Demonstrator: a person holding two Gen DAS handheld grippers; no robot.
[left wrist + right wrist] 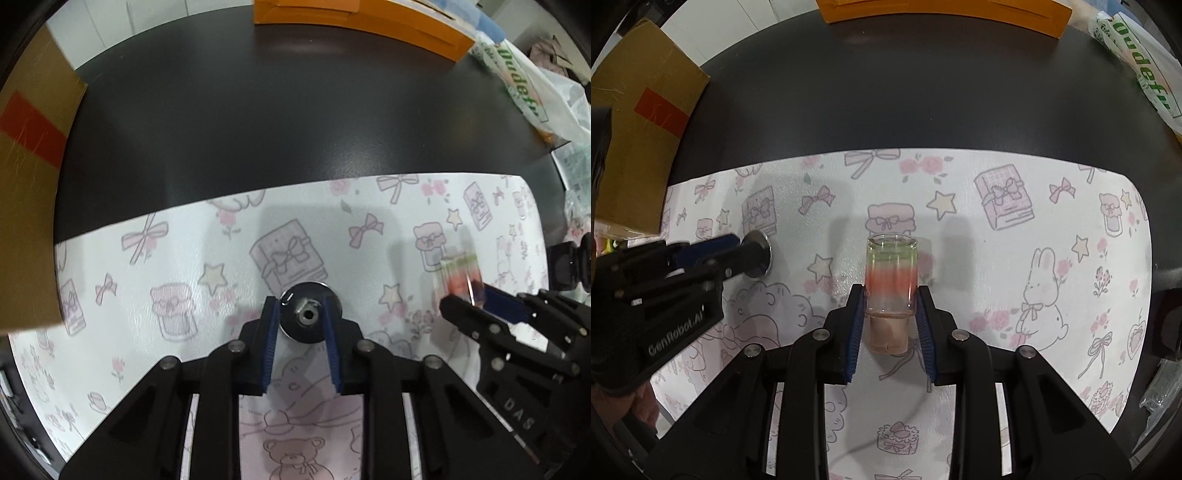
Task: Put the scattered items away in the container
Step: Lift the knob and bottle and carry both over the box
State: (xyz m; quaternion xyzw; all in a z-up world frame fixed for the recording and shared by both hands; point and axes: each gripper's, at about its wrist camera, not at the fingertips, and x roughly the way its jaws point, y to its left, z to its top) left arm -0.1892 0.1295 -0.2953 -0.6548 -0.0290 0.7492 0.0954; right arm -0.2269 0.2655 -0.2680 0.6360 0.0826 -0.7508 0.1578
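A round metal cap (pixel 308 314) was pinched by the left gripper (pixel 301 314) while a glass (pixel 891 275), at three o'clock from it, was clamped by the right gripper (pixel 891 297) above the patterned mat (pixel 997 258).

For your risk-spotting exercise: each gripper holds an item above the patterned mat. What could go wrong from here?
1. The right gripper pinches the glass vial only near its lower part; smooth glass might slip or tip.
2. The left gripper grips the round metal piece by its curved sides; it could rotate out.
3. The grippers are close together and might collide.
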